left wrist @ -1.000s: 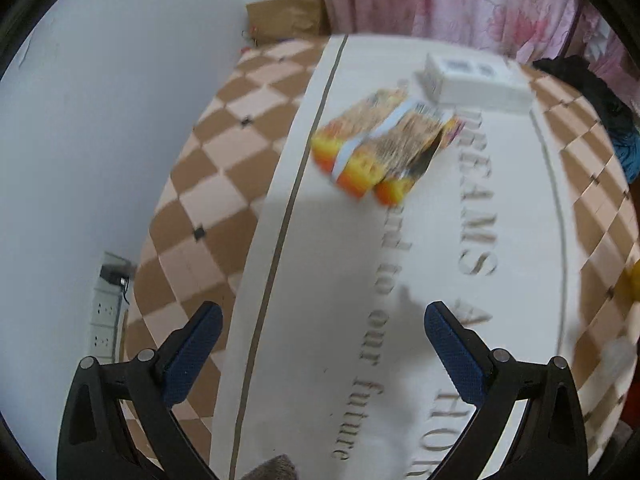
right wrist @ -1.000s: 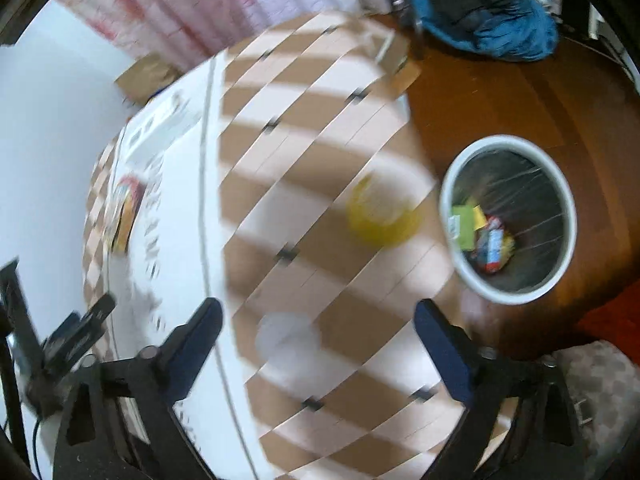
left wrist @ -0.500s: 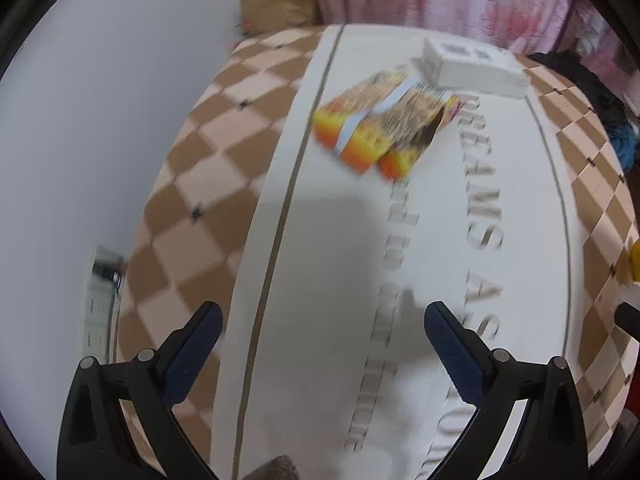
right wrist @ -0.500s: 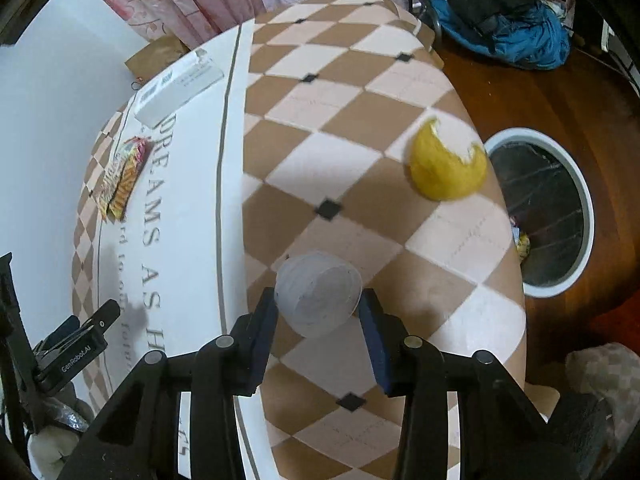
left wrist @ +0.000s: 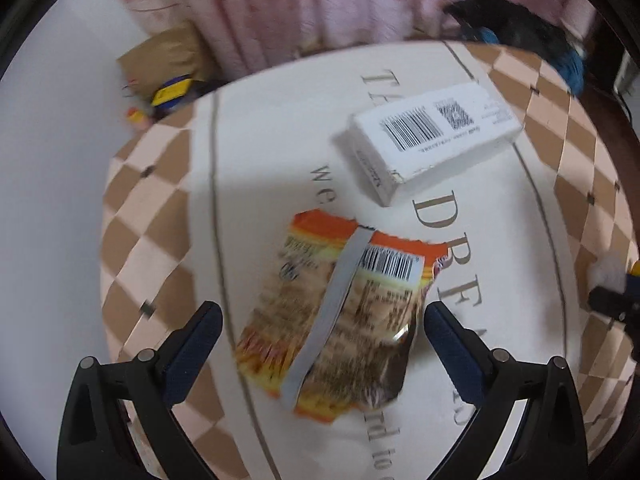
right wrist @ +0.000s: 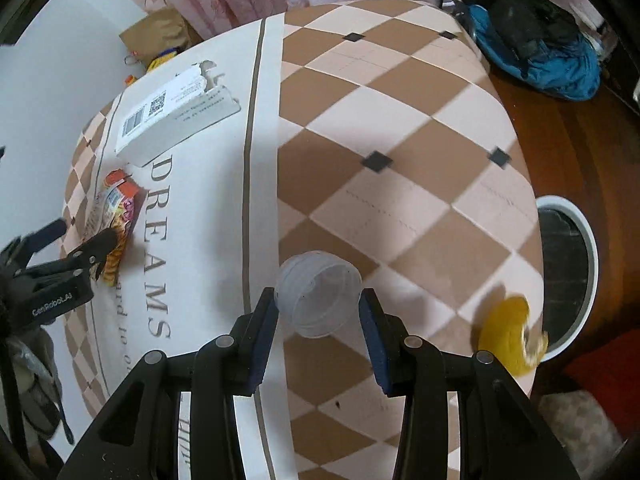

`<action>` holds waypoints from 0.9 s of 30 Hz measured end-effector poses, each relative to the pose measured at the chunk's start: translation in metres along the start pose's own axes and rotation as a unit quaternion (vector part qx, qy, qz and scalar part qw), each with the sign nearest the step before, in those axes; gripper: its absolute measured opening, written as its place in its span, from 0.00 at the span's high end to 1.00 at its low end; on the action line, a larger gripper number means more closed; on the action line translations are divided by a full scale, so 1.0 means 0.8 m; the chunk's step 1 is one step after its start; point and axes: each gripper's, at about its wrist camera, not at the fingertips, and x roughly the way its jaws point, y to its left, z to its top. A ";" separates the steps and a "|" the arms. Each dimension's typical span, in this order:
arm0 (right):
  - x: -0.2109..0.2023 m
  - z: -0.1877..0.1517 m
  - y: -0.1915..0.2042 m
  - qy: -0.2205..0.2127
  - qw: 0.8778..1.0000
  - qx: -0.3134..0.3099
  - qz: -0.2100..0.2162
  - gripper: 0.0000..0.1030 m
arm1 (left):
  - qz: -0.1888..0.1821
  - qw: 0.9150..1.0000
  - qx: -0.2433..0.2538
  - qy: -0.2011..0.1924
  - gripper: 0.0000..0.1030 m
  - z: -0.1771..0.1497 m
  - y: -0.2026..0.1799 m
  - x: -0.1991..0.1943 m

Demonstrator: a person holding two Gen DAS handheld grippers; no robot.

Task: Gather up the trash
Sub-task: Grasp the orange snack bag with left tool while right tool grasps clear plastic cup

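The right gripper [right wrist: 320, 312] is clamping a clear plastic cup [right wrist: 318, 294] between its two pads above the checkered tablecloth [right wrist: 400, 120]; a yellow peel [right wrist: 506, 334] is lying to its right, with the white-rimmed bin [right wrist: 580, 240] beyond the table edge. The left gripper [left wrist: 322, 332] is hovering with jaws spread wide, an orange snack wrapper [left wrist: 340, 312] lying between its fingers, not pressed, and a white box [left wrist: 432, 136] resting ahead of it.

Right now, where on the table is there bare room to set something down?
Free: the checkered cloth from the cup to the far edge. Crowded: the white band, with the white box, snack wrapper and left gripper; the peel sits near the edge.
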 end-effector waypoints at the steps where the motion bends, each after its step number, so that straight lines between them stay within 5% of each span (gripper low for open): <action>1: 0.001 0.004 0.001 0.003 1.000 -0.003 -0.003 0.58 | -0.002 1.000 0.008 0.002 0.01 0.000 -0.006 0.003; 3: 0.005 0.013 0.001 0.011 1.000 -0.005 -0.008 0.58 | -0.009 1.000 0.009 -0.001 0.04 -0.001 -0.009 0.006; 8: 0.006 0.020 -0.001 0.013 1.000 -0.004 -0.005 0.57 | -0.058 0.997 -0.055 -0.001 0.39 -0.011 -0.001 -0.001; 16: 0.006 0.017 -0.009 0.004 1.000 0.017 0.024 0.52 | -0.076 0.979 -0.192 -0.006 0.40 -0.053 0.007 -0.013; 21: 0.005 0.023 -0.011 -0.005 0.999 0.033 0.037 0.42 | -0.044 0.984 -0.174 -0.004 0.39 -0.055 -0.009 -0.015; 27: 0.006 0.030 -0.006 -0.026 0.998 0.042 0.034 0.41 | -0.024 0.985 -0.170 -0.020 0.45 -0.053 -0.016 -0.012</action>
